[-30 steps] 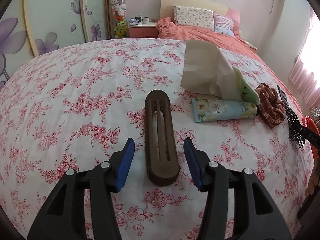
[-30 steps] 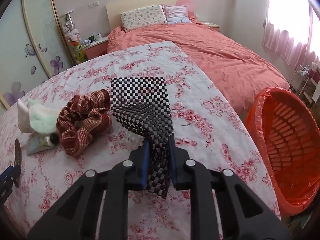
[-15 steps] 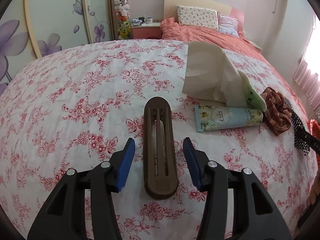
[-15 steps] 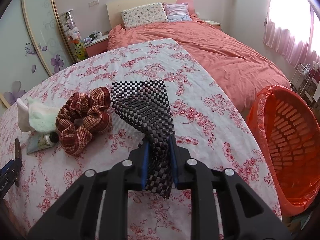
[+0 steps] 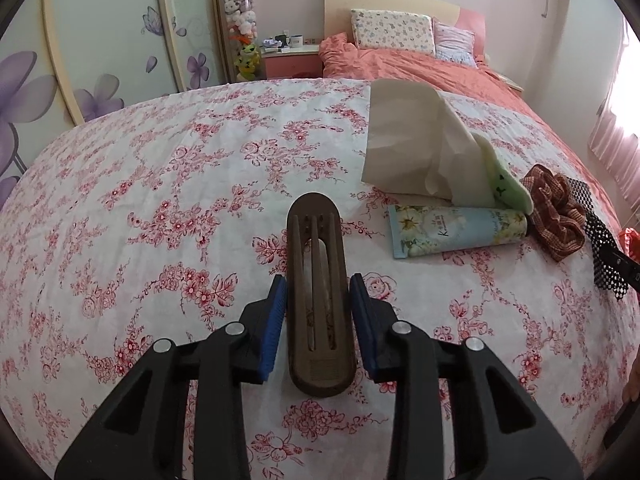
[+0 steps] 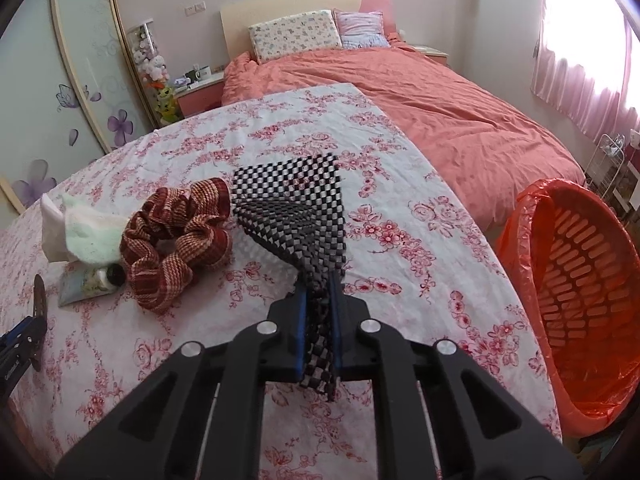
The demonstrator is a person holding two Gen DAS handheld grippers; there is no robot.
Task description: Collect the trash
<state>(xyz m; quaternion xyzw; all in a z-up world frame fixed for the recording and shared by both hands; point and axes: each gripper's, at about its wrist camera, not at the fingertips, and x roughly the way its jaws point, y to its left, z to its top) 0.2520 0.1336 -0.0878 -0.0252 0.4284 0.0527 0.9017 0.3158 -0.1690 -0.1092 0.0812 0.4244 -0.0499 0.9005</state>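
A brown oblong hair clip (image 5: 320, 372) lies on the flowered bedspread (image 5: 160, 184). My left gripper (image 5: 318, 286) straddles it, its jaws closing, and the blue pads touch both long sides. My right gripper (image 6: 318, 294) is shut on the near end of a black checkered mesh mat (image 6: 296, 200), whose far part rests on the bedspread. In the right wrist view, the left gripper (image 6: 24, 340) and the clip (image 6: 39, 296) show at the left edge.
A red plaid scrunchie (image 6: 176, 240), a cream tube (image 5: 460, 228), a beige tissue (image 5: 408, 148) and a pale green cloth (image 5: 504, 184) lie between the grippers. An orange lined basket (image 6: 580, 280) stands off the bed's right edge. Pillows sit far back.
The left jaws have drawn in from a wide stance to touch the clip's sides. The right jaws have squeezed the mesh slightly tighter. Neither hand has shifted.
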